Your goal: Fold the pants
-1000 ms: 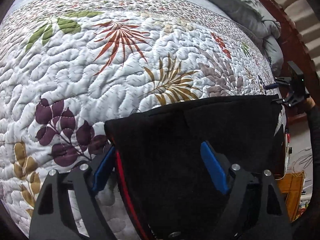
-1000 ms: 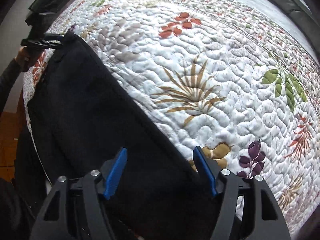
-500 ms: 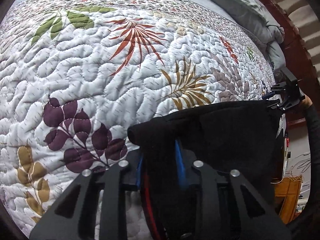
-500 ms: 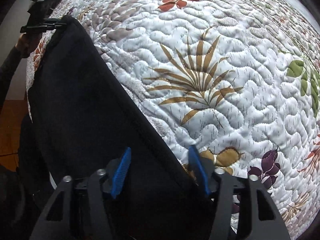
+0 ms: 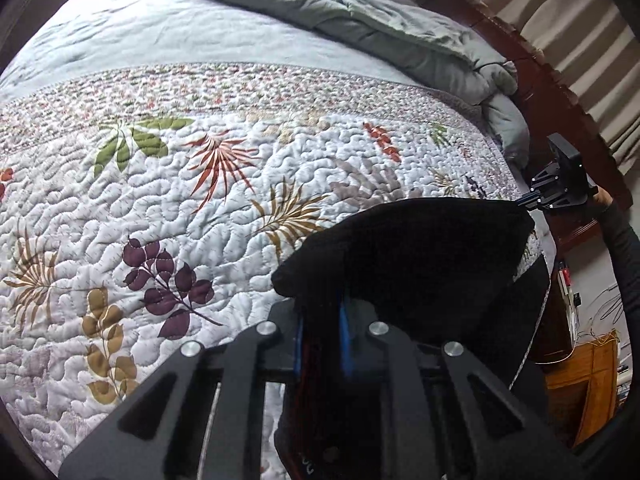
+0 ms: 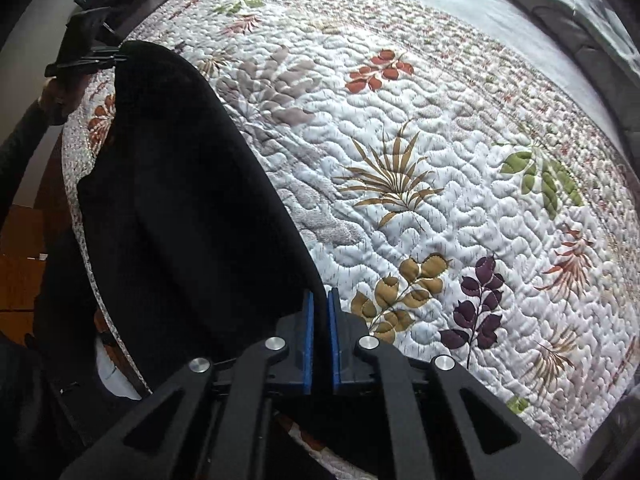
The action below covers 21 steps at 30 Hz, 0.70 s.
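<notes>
Black pants lie along the near edge of a quilted bed, with their top edge lifted between both grippers. In the left wrist view my left gripper has its blue pads closing tight on a bunched corner of the pants. My right gripper holds the far corner. In the right wrist view the pants stretch away to the left gripper. The jaws of my right gripper are closing, and a thin fold of the black cloth is pinched between the blue pads.
A white quilt with leaf prints covers the bed. A rumpled grey-green duvet lies at the far end by a dark wooden headboard. A person's dark sleeve and a wooden cabinet are at the right.
Both grippers went from open around the pants' edge to closed on it, then rose, lifting the edge off the quilt so the cloth now hangs taut between them.
</notes>
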Motion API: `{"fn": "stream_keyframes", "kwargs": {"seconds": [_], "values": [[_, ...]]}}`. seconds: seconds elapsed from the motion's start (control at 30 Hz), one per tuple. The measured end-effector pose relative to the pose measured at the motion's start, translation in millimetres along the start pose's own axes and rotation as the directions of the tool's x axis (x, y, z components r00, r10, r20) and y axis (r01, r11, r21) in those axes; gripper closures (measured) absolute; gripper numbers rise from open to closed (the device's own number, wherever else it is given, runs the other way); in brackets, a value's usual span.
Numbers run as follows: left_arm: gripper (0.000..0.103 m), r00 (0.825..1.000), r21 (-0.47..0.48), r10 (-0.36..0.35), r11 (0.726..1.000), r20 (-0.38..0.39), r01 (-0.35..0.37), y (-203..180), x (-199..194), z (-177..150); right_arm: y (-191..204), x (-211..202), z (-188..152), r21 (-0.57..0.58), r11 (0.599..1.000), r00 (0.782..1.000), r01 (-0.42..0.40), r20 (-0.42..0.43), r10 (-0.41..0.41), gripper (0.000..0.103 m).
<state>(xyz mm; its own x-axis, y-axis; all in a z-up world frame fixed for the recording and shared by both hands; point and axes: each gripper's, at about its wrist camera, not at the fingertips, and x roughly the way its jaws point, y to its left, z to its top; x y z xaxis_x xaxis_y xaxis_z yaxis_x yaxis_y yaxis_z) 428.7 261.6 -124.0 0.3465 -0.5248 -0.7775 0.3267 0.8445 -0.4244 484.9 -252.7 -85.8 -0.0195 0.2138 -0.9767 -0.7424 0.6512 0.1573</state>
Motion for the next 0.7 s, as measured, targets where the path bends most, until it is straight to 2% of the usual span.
{"fn": "stream_keyframes", "kwargs": {"seconds": [0.17,0.3,0.43,0.7], "values": [[0.091,0.997,0.046,-0.026,0.999,0.069,0.023,-30,-43,-28,52,-22,-20,-0.023,0.997,0.995,0.074,0.065,-0.072,0.097],[0.091,0.993,0.055,-0.054,0.997,0.107,0.049,-47,-65,-62,97,-38,-52,-0.030,0.990,0.982,0.139,0.131,-0.134,0.097],[0.091,0.992,0.073,-0.055,0.996,0.113,0.047,-57,-79,-96,140,-35,-84,-0.029,0.981,0.967,0.192,0.175,-0.184,0.097],[0.091,0.997,0.153,-0.007,0.988,0.079,-0.005,-73,-93,-150,194,-10,-142,0.026,0.965,0.940,0.261,0.222,-0.260,0.097]]}}
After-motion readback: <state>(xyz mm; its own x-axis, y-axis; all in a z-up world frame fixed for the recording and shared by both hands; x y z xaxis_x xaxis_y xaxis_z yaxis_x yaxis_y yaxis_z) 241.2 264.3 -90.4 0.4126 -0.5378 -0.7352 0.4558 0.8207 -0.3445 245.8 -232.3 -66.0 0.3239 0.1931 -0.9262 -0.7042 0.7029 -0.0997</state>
